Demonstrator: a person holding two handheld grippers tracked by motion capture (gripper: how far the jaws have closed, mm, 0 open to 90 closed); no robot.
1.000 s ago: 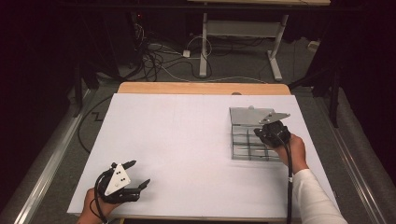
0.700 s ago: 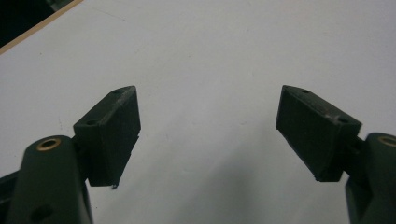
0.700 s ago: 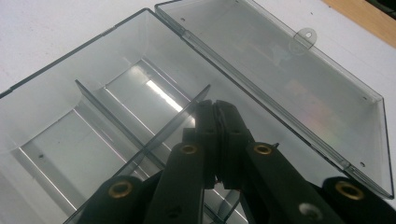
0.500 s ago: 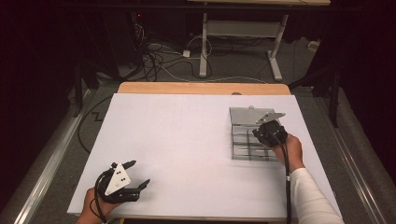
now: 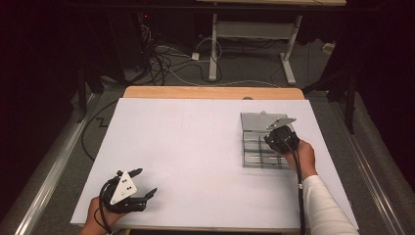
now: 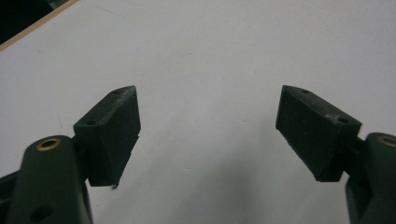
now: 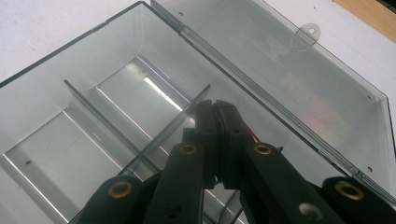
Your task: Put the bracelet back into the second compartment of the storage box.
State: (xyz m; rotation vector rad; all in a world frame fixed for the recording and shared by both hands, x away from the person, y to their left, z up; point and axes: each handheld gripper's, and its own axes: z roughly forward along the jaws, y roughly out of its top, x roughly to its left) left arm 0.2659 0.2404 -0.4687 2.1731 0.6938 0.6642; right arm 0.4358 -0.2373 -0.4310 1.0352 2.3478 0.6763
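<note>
A clear plastic compartment box (image 5: 254,157) lies on the right part of the white table top (image 5: 195,142), with its lid (image 5: 255,121) swung open toward the far side. My right gripper (image 5: 278,141) points down into the box. In the right gripper view its jaws (image 7: 217,109) are pressed together over a thin divider (image 7: 177,119) close to the lid hinge. A thin red sliver (image 7: 251,133) shows beside the pads, and I cannot tell what it is. My left gripper (image 5: 147,181) rests at the near left corner, open, with only bare table between its pads (image 6: 114,130).
The box's compartments (image 7: 60,140) look empty. A wooden strip (image 5: 210,92) borders the table's far edge. Beyond it are cables on the floor (image 5: 166,58) and the legs of another table (image 5: 213,49). Metal rails run along both sides.
</note>
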